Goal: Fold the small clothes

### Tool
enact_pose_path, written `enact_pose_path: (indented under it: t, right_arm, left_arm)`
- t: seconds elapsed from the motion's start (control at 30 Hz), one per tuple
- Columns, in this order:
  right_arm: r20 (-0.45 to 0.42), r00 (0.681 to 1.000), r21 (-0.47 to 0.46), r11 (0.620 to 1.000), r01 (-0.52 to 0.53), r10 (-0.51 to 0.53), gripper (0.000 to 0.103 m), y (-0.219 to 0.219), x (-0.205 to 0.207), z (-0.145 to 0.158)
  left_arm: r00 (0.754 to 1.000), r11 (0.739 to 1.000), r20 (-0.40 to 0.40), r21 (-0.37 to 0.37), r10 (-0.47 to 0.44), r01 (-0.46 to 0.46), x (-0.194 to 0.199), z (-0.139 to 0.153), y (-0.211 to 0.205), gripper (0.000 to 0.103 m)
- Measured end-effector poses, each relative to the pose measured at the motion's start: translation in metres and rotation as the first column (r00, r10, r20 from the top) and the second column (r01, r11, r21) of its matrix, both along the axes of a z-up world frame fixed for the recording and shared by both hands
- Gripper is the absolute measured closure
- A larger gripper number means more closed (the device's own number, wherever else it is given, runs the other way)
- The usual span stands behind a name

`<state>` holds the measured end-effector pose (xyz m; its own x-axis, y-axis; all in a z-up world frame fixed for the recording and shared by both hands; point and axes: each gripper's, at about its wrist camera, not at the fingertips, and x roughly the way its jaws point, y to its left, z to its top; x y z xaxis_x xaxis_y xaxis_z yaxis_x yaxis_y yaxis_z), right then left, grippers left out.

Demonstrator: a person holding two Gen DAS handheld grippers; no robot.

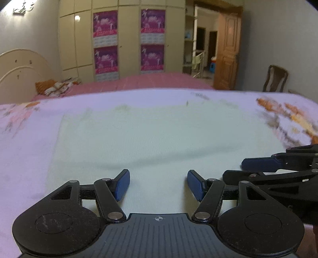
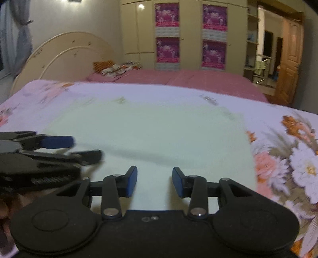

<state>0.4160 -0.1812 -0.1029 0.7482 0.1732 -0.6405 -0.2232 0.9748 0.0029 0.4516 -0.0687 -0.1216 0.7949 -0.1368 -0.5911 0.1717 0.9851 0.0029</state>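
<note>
A pale green cloth [image 1: 151,135] is lying spread flat on a lilac floral sheet [image 1: 23,142] covering the worktop, filling most of the middle of it. The left gripper [image 1: 158,185] is hovering over the cloth's near edge with its jaws standing apart and nothing between them. The right gripper [image 2: 154,181] is sitting just beside it, over the same near edge, its jaws likewise parted and empty. Each gripper is showing in the other's view, close at the side. Behind the worktop a bed with a pink cover [image 2: 188,79] is standing before a cream wardrobe [image 2: 190,29] carrying purple posters [image 2: 167,14]
</note>
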Motion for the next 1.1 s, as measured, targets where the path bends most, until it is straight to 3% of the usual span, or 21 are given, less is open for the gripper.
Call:
enact_pose_path:
  t: [0.27, 0.37, 0.47, 0.6, 0.73, 0.87, 0.97, 1.03, 1.1]
  right_arm:
    - [-0.007, 1.000, -0.009, 1.000, -0.009, 0.009, 0.065, 0.013, -0.030, -0.006]
    - [0.005, 1.000, -0.056, 0.998, -0.031, 0.031, 0.064, 0.011, -0.033, -0.005]
    - [0.035, 0.999, -0.148, 0.988, 0.041, -0.037, 0.059, -0.014, -0.044, -0.007]
    - [0.022, 0.987, -0.052, 0.986, 0.160, -0.159, 0.056, -0.071, -0.059, -0.008]
    - [0.015, 0.986, -0.077, 0.983, 0.165, -0.164, 0.056, -0.062, -0.054, -0.006]
    - [0.042, 0.982, 0.020, 0.983, 0.181, -0.182, 0.065, -0.066, -0.066, 0.015]
    - [0.015, 0.987, 0.092, 0.983, 0.159, -0.161, 0.082, -0.071, -0.070, 0.021]
    - [0.003, 0.990, 0.113, 0.983, 0.142, -0.144, 0.082, -0.069, -0.067, 0.022]
    - [0.003, 0.993, 0.120, 0.986, 0.120, -0.121, 0.082, -0.060, -0.065, 0.023]
  left_arm:
    - [1.000, 1.000, 0.008, -0.001, 0.026, -0.026, -0.035, -0.006, 0.016, 0.039]
    - [0.998, 0.997, 0.025, 0.049, 0.059, -0.061, -0.045, -0.006, 0.025, 0.039]
    - [0.993, 0.992, 0.021, 0.032, 0.119, -0.120, -0.058, -0.008, 0.055, 0.039]
    - [0.988, 0.988, 0.009, -0.002, 0.157, -0.157, -0.063, -0.009, 0.074, 0.039]
    - [0.982, 0.982, -0.012, -0.009, 0.190, -0.190, -0.059, -0.006, 0.069, 0.039]
    - [0.976, 0.973, 0.002, -0.087, 0.216, -0.215, -0.083, 0.013, 0.077, 0.039]
    - [0.965, 0.923, -0.088, -0.281, 0.247, -0.262, -0.091, 0.008, 0.099, 0.039]
    - [0.943, 0.854, -0.173, -0.400, 0.285, -0.332, -0.089, -0.008, 0.115, 0.039]
    - [0.928, 0.776, -0.188, -0.508, 0.323, -0.373, -0.094, -0.020, 0.126, 0.039]
